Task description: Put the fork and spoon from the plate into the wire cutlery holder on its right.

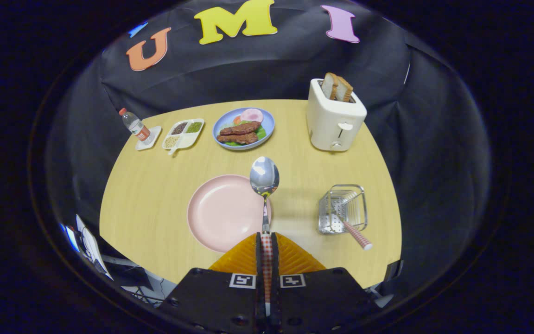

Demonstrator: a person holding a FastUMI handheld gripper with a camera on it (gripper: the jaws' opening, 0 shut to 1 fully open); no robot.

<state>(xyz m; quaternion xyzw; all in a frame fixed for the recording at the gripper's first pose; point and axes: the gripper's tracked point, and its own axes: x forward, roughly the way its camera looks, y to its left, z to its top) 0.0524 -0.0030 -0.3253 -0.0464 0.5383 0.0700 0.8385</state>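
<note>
Tongs [266,241] clamped on checked-handled spoon [264,178], shiny bowl raised above pink plate [220,213]

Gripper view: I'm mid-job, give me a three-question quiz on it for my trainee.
1. True or false: the hand-held gripper is shut on the spoon.
2. What already sits in the wire cutlery holder?
A. a knife
B. a utensil with a checked handle
C. nothing
3. Fill in: the pink plate lies to the ____ of the holder.

Key:
1. True; both fingers press on its handle, the bowl pointing ahead over the plate's rim.
2. B; its handle leans out, its head hidden by the wire.
3. Left.
</note>
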